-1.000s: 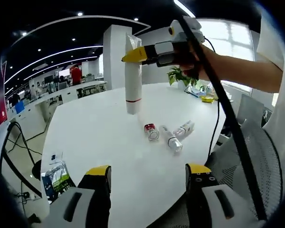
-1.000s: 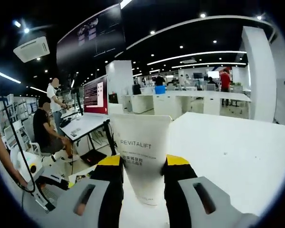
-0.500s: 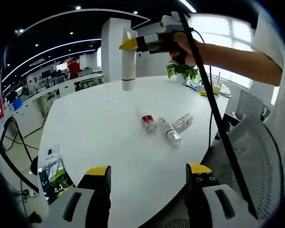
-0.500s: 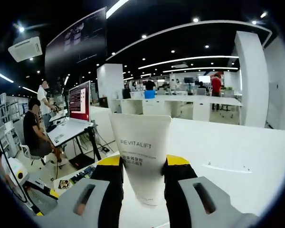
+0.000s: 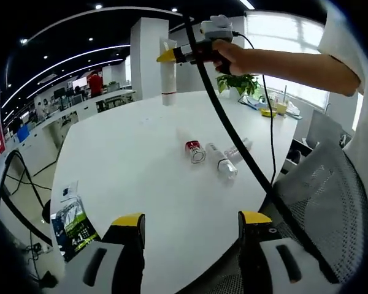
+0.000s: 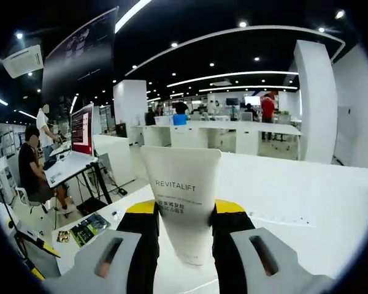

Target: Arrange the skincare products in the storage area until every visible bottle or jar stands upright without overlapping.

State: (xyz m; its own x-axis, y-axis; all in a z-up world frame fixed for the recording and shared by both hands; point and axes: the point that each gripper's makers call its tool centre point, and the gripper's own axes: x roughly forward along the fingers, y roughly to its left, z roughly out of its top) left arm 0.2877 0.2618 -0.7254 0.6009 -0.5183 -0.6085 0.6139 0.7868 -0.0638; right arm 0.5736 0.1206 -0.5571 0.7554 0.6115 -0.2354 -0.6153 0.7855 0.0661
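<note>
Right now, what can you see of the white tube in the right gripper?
The white tube looks like soft plastic, printed REVITALIFT, with smaller unreadable lines under it. The right gripper is shut on it, its yellow-tipped jaws pressing both sides. In the left gripper view it hangs upright, crimped end up, red band low, over the table.

Right gripper (image 6: pixel 184 223) clamped on white REVITALIFT tube (image 6: pixel 181 199), held upright between yellow-tipped jaws. White table (image 6: pixel 306 196) beyond

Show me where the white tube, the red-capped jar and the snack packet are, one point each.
white tube (image 6: pixel 181 202), right gripper view, printed front.
red-capped jar (image 5: pixel 195 150), left gripper view, its side.
snack packet (image 5: pixel 73 225), left gripper view, its face.
</note>
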